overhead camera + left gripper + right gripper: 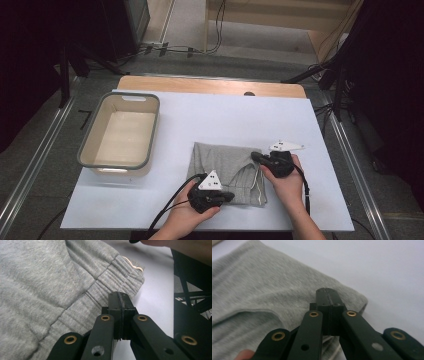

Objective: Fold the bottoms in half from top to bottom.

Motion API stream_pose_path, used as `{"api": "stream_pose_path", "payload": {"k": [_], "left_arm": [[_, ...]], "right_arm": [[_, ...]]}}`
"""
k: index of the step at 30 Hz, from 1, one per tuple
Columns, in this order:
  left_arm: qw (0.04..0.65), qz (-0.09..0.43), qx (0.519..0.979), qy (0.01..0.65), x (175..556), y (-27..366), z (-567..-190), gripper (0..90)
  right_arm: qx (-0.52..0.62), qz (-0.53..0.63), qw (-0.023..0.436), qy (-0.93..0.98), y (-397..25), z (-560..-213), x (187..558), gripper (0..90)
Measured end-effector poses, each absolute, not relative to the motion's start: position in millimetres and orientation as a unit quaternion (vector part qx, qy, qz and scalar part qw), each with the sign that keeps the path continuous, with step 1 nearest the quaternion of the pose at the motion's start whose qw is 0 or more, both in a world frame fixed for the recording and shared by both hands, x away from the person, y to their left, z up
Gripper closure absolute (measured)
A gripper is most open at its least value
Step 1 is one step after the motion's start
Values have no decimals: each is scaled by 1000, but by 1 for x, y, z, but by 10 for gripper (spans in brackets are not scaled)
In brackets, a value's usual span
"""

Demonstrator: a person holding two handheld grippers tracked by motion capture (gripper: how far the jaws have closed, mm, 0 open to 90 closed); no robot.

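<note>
Here we see a folded grey knitted garment with a ribbed waistband (pixel 227 170) lying flat on the white table sheet (pixel 200 120), toward the near edge and a little right of the middle. Our left gripper (pixel 231 196) sits at the garment's near edge, held in the left hand (pixel 187 215), with its grey three-cornered plate on top and its cable trailing off toward the table's front. In the left gripper view its jaws are pressed together with no gap between them, the tips resting just over the ribbed band (pixel 117 270); we cannot tell whether any cloth is caught between them. Our right gripper (pixel 255 156) lies at the garment's right side, held in the right hand (pixel 287 182). In the right gripper view its jaws are likewise pressed together above the folded cloth (pixel 274 295), near the rounded corner of the fold. A pale cord (pixel 259 186) lies along the garment's right edge. To the left, well apart from the garment, stands a cream rectangular plastic tub with a grey rim (pixel 87 145).
</note>
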State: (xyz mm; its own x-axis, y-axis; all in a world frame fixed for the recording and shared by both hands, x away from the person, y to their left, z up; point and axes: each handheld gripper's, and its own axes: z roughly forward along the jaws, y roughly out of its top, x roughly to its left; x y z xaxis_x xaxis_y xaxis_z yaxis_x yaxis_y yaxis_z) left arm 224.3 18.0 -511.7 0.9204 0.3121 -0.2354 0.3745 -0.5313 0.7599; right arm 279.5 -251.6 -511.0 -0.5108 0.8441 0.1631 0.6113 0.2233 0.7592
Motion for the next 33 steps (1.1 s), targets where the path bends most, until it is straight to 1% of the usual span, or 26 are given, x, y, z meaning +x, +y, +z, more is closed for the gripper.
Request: {"api": "stream_pose_path", "payload": {"k": [2,7,12,18,20,23,24,26,27,30,33], "left_arm": [[443,-36,874,197,225,18,-512,898],[444,-37,873,198,225,18,-512,898],[445,-36,873,199,224,18,-512,898],[445,-39,872,201,225,19,-512,898],[446,-40,871,201,225,19,-513,898],[446,-41,871,201,225,19,-513,898],[446,-42,871,201,226,19,-513,898],[446,-42,872,199,226,19,-513,898],[445,-42,872,200,226,19,-513,898],[445,-42,872,200,226,19,-513,899],[445,-42,872,199,225,19,-513,899]], "right_arm": [[479,402,144,767,-254,-515,279,876],[479,407,124,767,-259,-522,282,876],[470,399,143,774,-256,-523,280,876],[472,397,134,776,-258,-521,281,864],[472,396,130,777,-259,-518,280,820],[471,411,129,770,-263,-512,277,717],[468,420,132,767,-265,-510,276,672],[463,433,162,756,-266,-503,272,589],[459,441,166,753,-267,-500,272,528],[456,446,162,753,-264,-495,277,352],[463,449,151,749,-261,-493,286,230]]}}
